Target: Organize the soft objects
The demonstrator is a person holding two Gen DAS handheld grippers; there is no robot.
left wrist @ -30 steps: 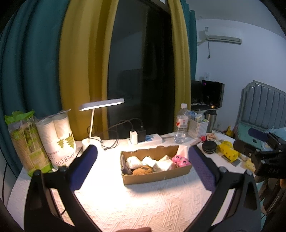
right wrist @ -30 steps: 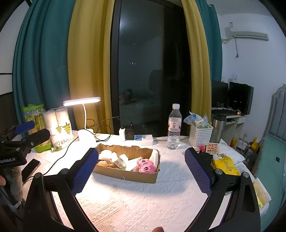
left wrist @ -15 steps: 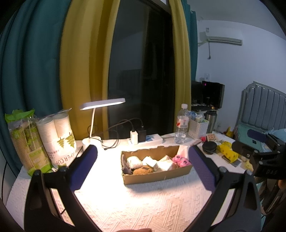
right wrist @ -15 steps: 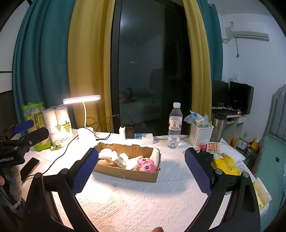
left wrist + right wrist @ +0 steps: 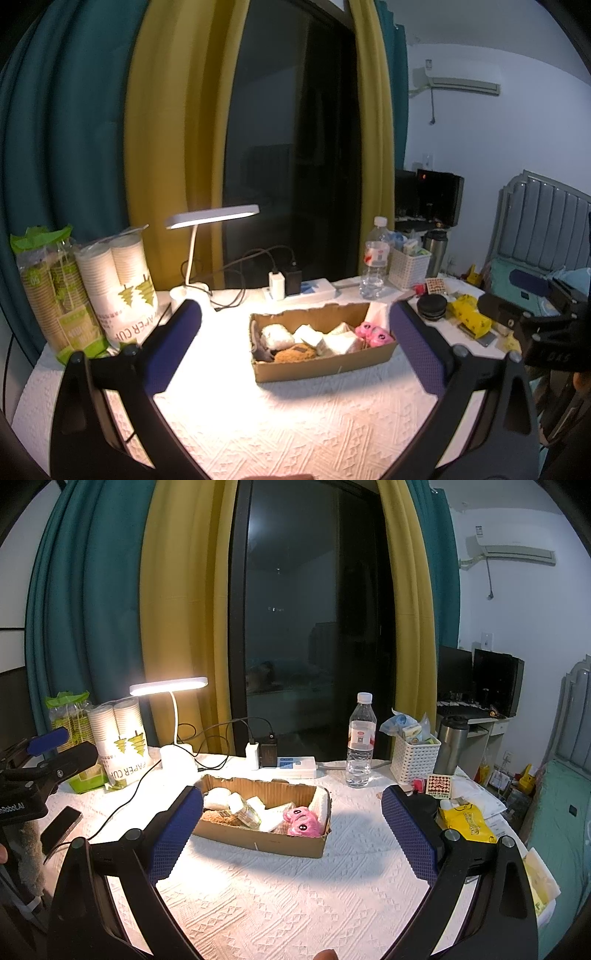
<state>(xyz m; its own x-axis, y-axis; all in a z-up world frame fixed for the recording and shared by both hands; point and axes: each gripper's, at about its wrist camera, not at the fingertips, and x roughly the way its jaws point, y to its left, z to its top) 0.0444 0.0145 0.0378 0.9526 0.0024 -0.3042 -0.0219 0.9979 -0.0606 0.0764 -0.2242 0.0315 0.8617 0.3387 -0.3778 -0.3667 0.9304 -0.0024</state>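
Since both grippers, left (image 5: 291, 334) and right (image 5: 291, 814), hang spread wide and empty short of the box (image 5: 263, 840), approach its toys square, pinch gently.

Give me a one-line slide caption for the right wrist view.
Open right gripper hovers before a cardboard box of soft items, including pink plush toys, under a lit desk lamp.
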